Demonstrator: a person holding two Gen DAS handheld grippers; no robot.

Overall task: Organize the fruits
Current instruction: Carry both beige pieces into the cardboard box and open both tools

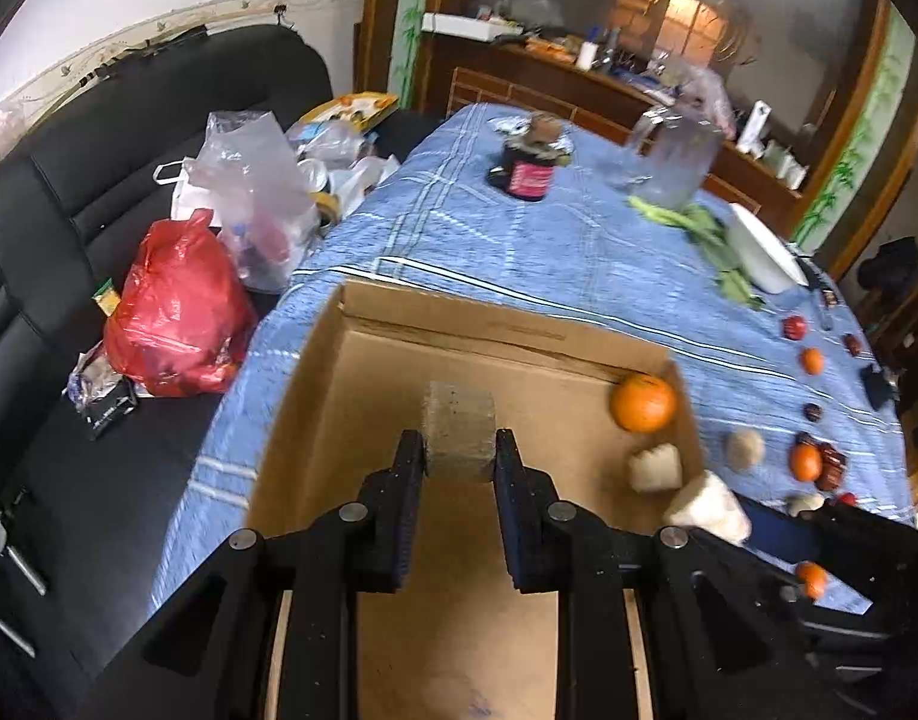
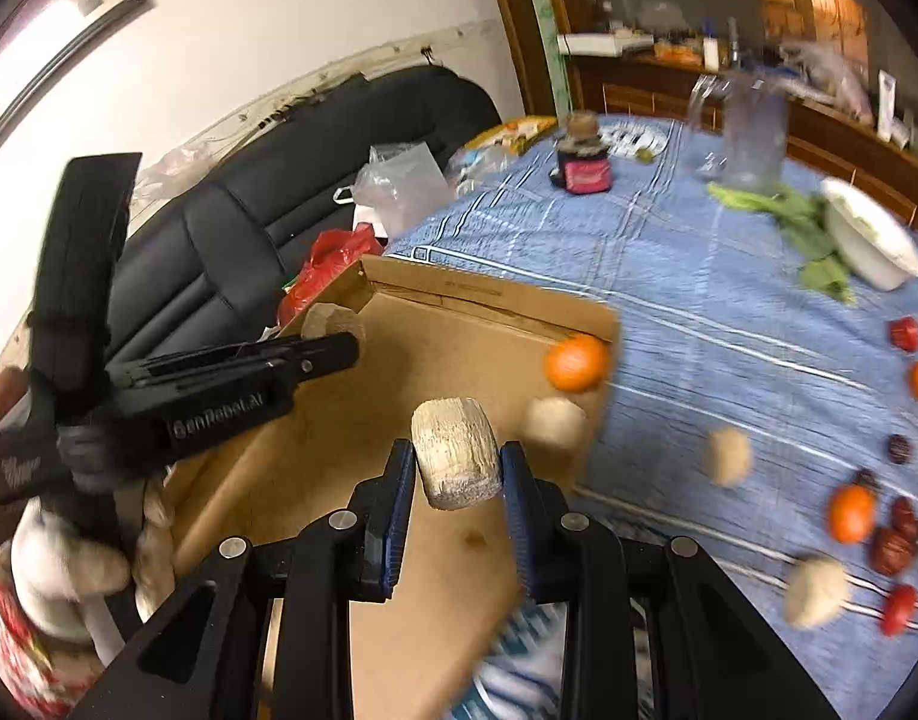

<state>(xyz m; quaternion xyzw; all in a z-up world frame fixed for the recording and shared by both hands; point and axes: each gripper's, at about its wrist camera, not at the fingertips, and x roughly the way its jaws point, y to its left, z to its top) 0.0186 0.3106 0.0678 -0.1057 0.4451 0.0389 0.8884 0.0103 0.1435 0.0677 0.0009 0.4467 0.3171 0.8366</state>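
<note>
From the left wrist view, the left hand-held gripper (image 1: pixel 459 450) is clamped fully on a pale tan lump (image 1: pixel 459 439), which hangs over the open cardboard box (image 1: pixel 507 336) on the blue-clothed tabletop (image 1: pixel 519 252). An orange (image 1: pixel 643 402) and a white lump (image 1: pixel 656 468) already lie in the box's right corner. The grip takes only the near edge of the lump, so a jolt while it travels could flick it out sideways, onto the black sofa (image 1: pixel 99 192) just beside the box.

From the right wrist view, the right hand-held gripper (image 2: pixel 457 468) holds a ridged white lump (image 2: pixel 456 453) between nearly closed jaws, over the box's near right part. The pads look to meet it only at its sides, so it may slip. The left gripper crosses close on the left, and the two could knock together above the box. More oranges (image 2: pixel 851 513), red fruits (image 2: pixel 905 333) and pale lumps (image 2: pixel 727 456) are scattered well apart on the cloth, still to be gathered.
</note>
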